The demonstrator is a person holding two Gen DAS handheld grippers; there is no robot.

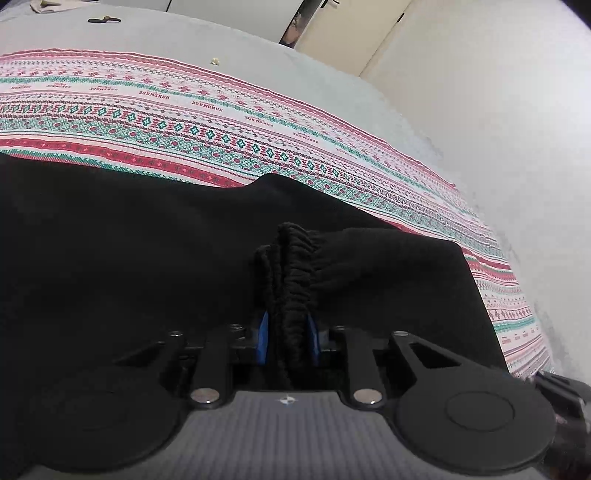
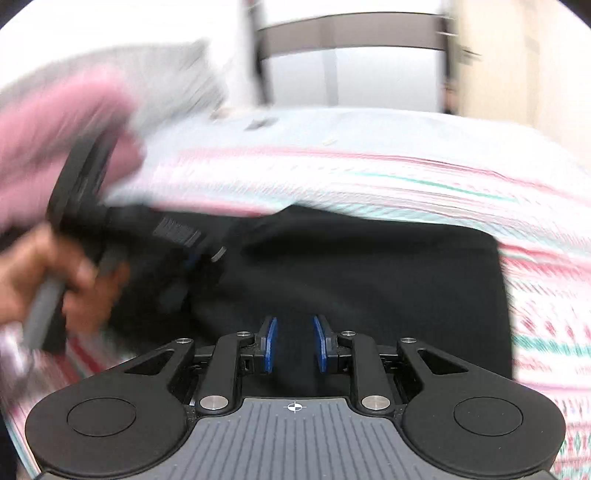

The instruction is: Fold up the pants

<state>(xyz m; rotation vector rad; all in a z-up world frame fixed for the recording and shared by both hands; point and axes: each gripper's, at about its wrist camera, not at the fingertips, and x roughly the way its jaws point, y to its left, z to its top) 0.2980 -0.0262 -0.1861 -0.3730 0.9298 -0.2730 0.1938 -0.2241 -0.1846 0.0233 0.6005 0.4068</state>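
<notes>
The black pants (image 1: 110, 240) lie spread on a patterned red, green and white cloth (image 1: 184, 122). My left gripper (image 1: 288, 325) is shut on the bunched elastic waistband (image 1: 295, 258) of the pants, which stands up between its blue pads (image 1: 263, 339). In the right wrist view, which is blurred, my right gripper (image 2: 294, 343) is open and empty just above the black pants (image 2: 369, 280). The left gripper (image 2: 177, 240) and the hand holding it show at the left of that view.
The patterned cloth (image 2: 406, 177) covers a grey bed sheet (image 1: 166, 40). A white wall (image 1: 498, 110) runs along the right side of the bed. A small dark object (image 1: 103, 20) lies at the far end. A pink sleeve (image 2: 48, 147) shows at left.
</notes>
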